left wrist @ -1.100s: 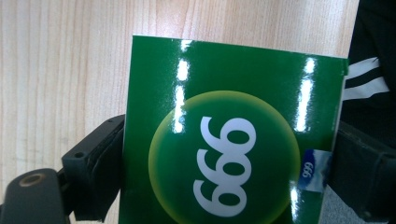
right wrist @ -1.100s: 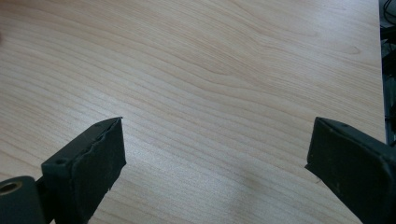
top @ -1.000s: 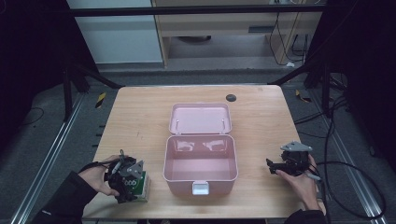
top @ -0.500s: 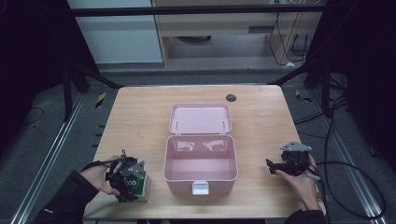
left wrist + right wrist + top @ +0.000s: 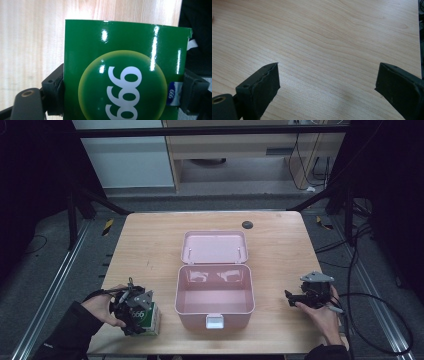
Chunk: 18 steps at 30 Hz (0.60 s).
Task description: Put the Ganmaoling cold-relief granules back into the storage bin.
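- The left tongs [image 5: 134, 312] are seen at the near left corner of the bench [image 5: 150, 245], held in the person's left hand [image 5: 102, 305].
- A green carton [image 5: 125, 75] marked "666" is set between the jaws of the left tongs; the jaws have just been closing, and both pads are seen against its sides.
- The carton stands on the bench directly under the left tongs.
- The right tongs [image 5: 327, 87] are held wide apart, with bare bench between the jaws.
- A pink box [image 5: 214, 295], its lid thrown back, is placed between the two tongs, just beside the left tongs and well apart from the right tongs.
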{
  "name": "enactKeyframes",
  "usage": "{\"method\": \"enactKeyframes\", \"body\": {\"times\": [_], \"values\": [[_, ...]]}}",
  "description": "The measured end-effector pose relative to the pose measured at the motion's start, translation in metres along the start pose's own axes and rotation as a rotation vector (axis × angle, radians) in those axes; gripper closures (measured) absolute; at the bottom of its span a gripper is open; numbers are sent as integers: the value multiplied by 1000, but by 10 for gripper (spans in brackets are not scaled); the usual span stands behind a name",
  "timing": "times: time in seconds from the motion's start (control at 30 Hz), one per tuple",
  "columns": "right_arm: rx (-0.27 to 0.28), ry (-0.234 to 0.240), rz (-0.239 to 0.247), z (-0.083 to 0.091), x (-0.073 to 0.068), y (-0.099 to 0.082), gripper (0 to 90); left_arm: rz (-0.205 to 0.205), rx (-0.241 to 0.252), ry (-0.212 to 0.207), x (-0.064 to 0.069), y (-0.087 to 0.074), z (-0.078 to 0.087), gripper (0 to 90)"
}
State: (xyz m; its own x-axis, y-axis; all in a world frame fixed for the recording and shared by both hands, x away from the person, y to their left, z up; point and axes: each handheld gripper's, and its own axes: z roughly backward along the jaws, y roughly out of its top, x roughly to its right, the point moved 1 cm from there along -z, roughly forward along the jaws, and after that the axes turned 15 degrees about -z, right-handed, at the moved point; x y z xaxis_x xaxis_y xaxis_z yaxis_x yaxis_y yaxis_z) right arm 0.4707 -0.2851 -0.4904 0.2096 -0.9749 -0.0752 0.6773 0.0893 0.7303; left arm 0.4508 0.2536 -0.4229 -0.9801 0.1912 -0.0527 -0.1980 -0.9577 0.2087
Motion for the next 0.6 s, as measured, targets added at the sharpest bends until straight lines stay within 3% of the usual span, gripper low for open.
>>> {"method": "enactKeyframes", "body": {"times": [0.23, 0.6], "values": [[7, -1, -7, 1, 0, 0, 56, 23, -8, 47, -1, -1, 26, 148], [3, 0, -8, 0, -1, 0, 57, 46, 3, 61, -7, 9, 49, 146]]}}
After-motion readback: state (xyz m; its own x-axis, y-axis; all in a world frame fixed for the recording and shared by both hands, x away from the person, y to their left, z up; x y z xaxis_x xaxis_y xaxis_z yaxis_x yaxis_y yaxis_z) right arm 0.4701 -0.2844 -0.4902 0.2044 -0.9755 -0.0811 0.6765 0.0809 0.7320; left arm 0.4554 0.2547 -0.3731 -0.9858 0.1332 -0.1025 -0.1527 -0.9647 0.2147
